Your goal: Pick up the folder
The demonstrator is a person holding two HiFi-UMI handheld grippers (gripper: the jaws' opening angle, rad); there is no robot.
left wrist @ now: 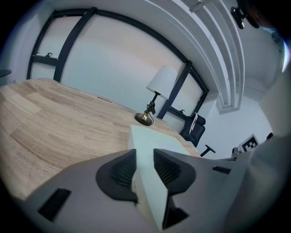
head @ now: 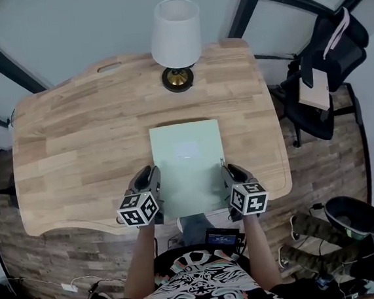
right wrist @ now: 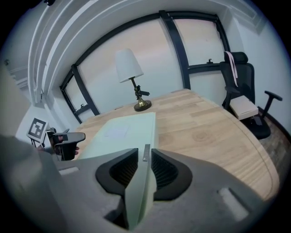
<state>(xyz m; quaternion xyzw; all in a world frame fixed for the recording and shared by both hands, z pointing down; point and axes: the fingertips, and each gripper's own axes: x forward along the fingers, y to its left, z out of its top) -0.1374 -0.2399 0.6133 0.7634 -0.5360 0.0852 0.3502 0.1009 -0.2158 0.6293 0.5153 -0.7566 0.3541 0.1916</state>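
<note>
A pale green folder lies flat on the wooden table, its near end reaching past the front edge. My left gripper is at the folder's left edge and my right gripper at its right edge, both near the front corners. In the left gripper view the folder's edge runs between the dark ribbed pads. In the right gripper view its thin edge also sits between the pads. Both pairs of jaws stand slightly apart, close beside the folder without clamping it.
A table lamp with a white shade and brass base stands at the table's far side, behind the folder. A black office chair is off the table's right end. Wooden floor surrounds the table.
</note>
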